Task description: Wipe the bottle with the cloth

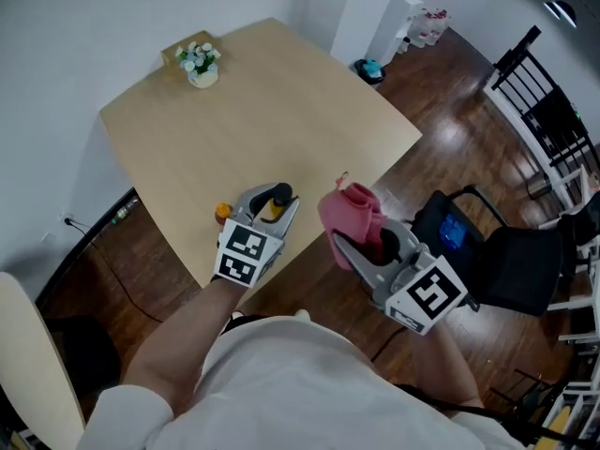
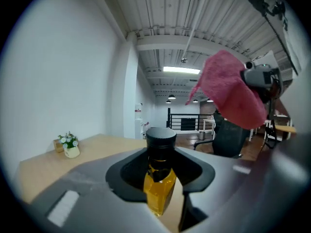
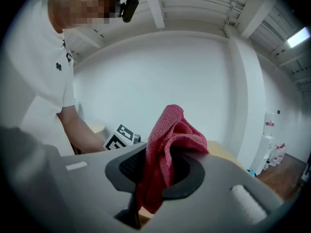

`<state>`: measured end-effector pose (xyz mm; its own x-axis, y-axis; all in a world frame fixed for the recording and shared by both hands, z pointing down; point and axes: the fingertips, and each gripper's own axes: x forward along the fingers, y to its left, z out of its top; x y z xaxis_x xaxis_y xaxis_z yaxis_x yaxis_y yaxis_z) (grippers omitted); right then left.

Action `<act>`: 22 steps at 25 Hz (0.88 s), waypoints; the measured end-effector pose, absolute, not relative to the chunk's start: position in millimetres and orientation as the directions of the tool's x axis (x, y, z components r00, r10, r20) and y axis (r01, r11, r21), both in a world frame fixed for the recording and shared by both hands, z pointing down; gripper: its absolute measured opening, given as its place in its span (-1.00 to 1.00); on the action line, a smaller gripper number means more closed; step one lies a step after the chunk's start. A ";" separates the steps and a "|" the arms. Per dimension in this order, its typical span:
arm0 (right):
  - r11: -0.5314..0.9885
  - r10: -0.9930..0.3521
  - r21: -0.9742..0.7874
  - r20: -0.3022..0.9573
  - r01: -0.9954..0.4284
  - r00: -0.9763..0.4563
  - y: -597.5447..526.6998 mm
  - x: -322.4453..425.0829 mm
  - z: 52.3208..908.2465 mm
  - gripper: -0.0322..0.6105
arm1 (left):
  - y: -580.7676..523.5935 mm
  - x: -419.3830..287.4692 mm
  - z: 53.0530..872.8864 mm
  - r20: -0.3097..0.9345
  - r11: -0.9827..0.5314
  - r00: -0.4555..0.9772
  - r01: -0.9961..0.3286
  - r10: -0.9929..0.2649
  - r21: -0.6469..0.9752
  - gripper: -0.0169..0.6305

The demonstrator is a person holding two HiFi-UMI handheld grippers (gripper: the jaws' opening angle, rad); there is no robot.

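My left gripper [image 1: 275, 203] is shut on a small bottle [image 2: 159, 176] of yellow liquid with a black cap, held upright above the near edge of the wooden table [image 1: 281, 111]. In the head view the bottle [image 1: 277, 201] shows between the jaws. My right gripper [image 1: 361, 237] is shut on a bunched pink cloth [image 1: 352, 212], held just to the right of the bottle, off the table's edge. In the right gripper view the cloth [image 3: 167, 152] spills out of the jaws. The left gripper view shows the cloth [image 2: 228, 93] hanging to the upper right of the bottle, apart from it.
A small pot of white flowers [image 1: 200, 64] stands at the table's far corner beside a small box. An orange object [image 1: 222, 213] lies by the left gripper. A black office chair [image 1: 487, 251] stands to the right on the dark wood floor.
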<state>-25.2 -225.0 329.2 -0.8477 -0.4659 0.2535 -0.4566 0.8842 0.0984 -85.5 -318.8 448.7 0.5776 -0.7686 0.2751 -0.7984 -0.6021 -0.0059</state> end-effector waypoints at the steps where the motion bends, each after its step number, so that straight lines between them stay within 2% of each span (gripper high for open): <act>1: 0.897 -0.441 0.111 0.254 -0.427 -0.861 -226.0 -34.0 324.5 -0.66 | -311.6 -80.2 443.1 0.280 -0.615 0.587 -0.789 -0.759 -0.012 -0.47; 7: 0.950 -0.309 0.158 0.339 -0.270 -0.889 -224.3 -84.7 332.0 -0.66 | -278.2 -61.7 427.1 0.299 -0.682 0.637 -0.728 -0.711 -0.072 -0.47; 11: 0.960 -0.273 0.169 0.402 -0.222 -0.874 -215.8 -94.2 343.9 -0.66 | -260.5 -59.2 419.3 0.304 -0.692 0.635 -0.711 -0.710 -0.129 -0.47; 17: 0.949 -0.314 0.136 0.372 -0.283 -0.874 -229.5 -71.5 347.2 -0.66 | -253.4 -74.5 407.7 0.304 -0.668 0.612 -0.733 -0.730 -0.128 -0.47; 22: 0.938 -0.347 0.079 0.264 -0.339 -0.900 -236.7 -57.5 334.1 -0.66 | -250.3 -84.9 386.8 0.273 -0.668 0.636 -0.743 -0.722 -0.037 -0.47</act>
